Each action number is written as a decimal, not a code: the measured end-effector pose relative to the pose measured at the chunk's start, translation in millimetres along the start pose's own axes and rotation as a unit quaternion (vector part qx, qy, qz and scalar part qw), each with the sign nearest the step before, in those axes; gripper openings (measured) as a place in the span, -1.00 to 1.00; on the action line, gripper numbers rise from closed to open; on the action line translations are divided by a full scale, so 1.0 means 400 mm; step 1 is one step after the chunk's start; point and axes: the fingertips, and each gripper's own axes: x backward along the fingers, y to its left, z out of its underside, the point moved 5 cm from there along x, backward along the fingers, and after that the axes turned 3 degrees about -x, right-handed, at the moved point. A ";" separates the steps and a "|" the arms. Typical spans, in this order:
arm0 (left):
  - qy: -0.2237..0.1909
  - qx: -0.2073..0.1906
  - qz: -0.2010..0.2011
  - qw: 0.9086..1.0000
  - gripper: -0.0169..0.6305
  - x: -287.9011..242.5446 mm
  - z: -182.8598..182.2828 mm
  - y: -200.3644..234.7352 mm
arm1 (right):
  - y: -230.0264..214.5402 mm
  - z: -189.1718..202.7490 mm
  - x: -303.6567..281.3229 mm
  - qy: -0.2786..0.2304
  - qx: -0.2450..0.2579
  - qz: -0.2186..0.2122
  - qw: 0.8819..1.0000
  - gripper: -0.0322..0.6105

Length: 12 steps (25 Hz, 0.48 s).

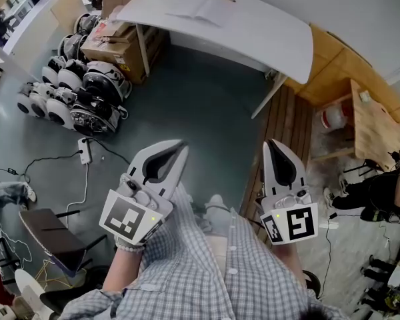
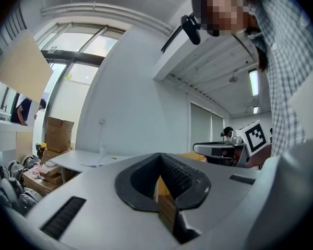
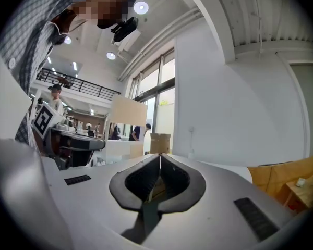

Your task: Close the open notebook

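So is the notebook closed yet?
Not yet. Nothing is done: the notebook lies open on the white table. Nothing is in hand: the left gripper and right gripper are shut, empty, well short of the table. Left to do: reach it and fold it closed.

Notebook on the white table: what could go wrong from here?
1. The left gripper and right gripper are shut and far from the notebook; a shut-tip flip may slide it across the table.
2. The power strip and its cable lie on the floor near the path: trip risk.

A white table (image 1: 267,39) carries an open notebook (image 1: 203,9), lying flat with pale pages facing up
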 end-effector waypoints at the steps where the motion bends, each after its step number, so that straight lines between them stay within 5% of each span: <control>1: 0.000 -0.001 -0.001 1.000 -0.93 0.009 0.000 0.007 | 0.012 -0.001 -0.003 -0.001 0.005 -0.006 1.000 -0.84; 5: -0.002 -0.004 -0.005 1.000 -0.92 0.035 0.004 0.036 | 0.066 -0.011 -0.011 -0.007 0.026 -0.027 0.999 -0.84; 12: -0.007 -0.013 0.006 1.000 -0.93 0.071 -0.008 0.053 | 0.099 -0.020 -0.002 -0.018 0.009 -0.001 1.000 -0.84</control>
